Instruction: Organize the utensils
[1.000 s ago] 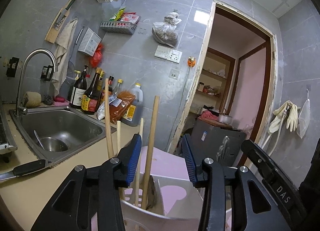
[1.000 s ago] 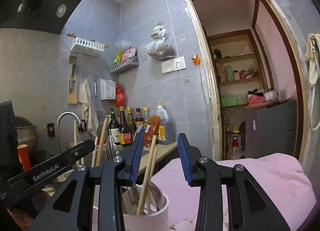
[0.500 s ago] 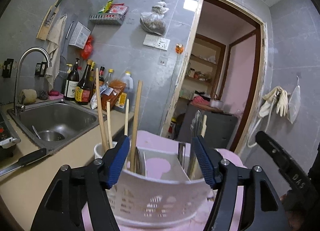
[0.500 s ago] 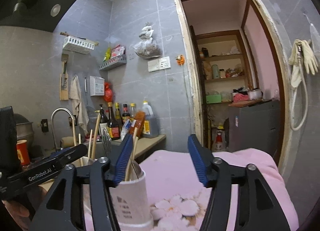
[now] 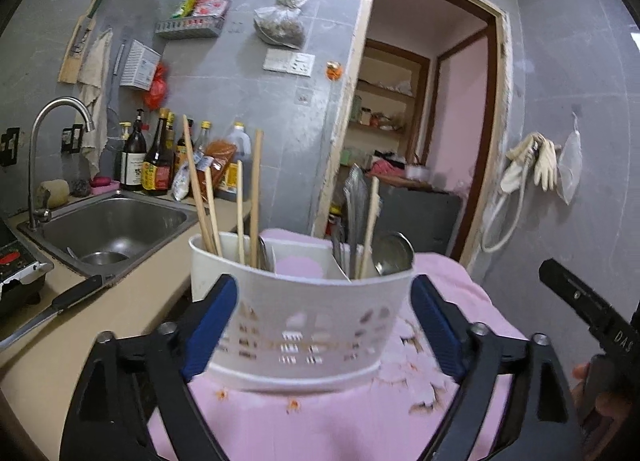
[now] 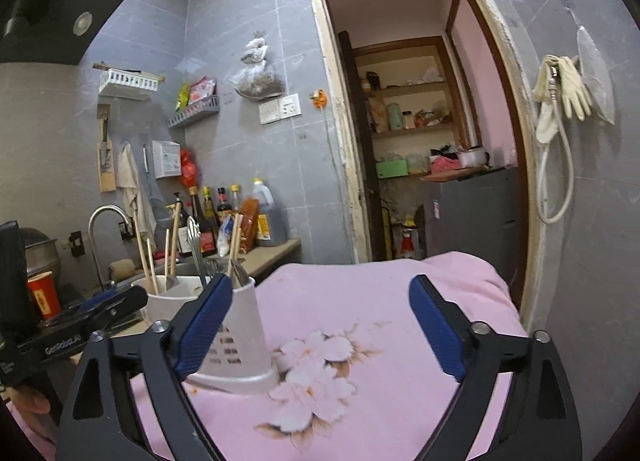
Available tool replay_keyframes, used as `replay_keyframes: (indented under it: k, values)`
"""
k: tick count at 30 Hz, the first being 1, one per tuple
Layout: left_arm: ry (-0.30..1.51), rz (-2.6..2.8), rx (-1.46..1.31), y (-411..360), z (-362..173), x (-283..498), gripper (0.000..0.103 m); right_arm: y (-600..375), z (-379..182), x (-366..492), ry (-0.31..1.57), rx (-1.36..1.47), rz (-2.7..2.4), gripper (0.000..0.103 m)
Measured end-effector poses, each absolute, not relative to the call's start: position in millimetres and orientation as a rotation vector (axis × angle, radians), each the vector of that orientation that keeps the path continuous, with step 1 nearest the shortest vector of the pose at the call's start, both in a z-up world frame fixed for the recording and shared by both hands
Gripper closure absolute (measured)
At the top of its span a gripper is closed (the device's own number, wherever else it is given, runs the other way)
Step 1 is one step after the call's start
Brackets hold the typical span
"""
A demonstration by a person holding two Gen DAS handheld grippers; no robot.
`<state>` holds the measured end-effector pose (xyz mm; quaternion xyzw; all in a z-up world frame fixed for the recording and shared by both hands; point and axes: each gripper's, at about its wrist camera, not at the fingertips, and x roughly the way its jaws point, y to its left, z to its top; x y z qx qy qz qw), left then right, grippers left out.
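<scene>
Utensil caddy (image 5: 304, 325) sits upright on the pink floral cloth (image 6: 360, 361), next to the counter (image 5: 132, 301) by the sink (image 5: 112, 229). Chopsticks (image 5: 224, 197) in its left compartment, spoons/ladle (image 5: 390, 253) + one more stick on the right, middle compartment looks empty. Left gripper (image 5: 324, 329): jaws opening, spread wide, caddy between the pads w/ no contact I can see. Right gripper (image 6: 320, 329): also opening, spread, nothing between the pads; caddy is just off its left pad. Looks like a let-go/back-off step, so IMO pull both straight back, keep jaws wide, don't clip the caddy wall or the tall sticks, since it's on soft cloth and could tip. Hard to read: caddy base hidden behind the left gripper frame, compartment contents below the rim not visible, exact utensil count unclear, and fisheye blur on the caddy slots. Knife (image 5: 52, 313) on the counter is cut off at the frame edge.
</scene>
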<state>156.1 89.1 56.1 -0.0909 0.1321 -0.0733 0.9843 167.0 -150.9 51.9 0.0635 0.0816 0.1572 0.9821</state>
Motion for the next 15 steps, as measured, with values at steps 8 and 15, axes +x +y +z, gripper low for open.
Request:
replay_keyframes:
  k: [8,15]
  values:
    - [0.31,-0.199,-0.188,86,52,142,0.003,-155,52,140,0.175,0.089,0.265,0.0]
    - [0.341,-0.201,-0.167,81,47,121,0.003,-155,47,114,0.186,0.055,0.209,0.0]
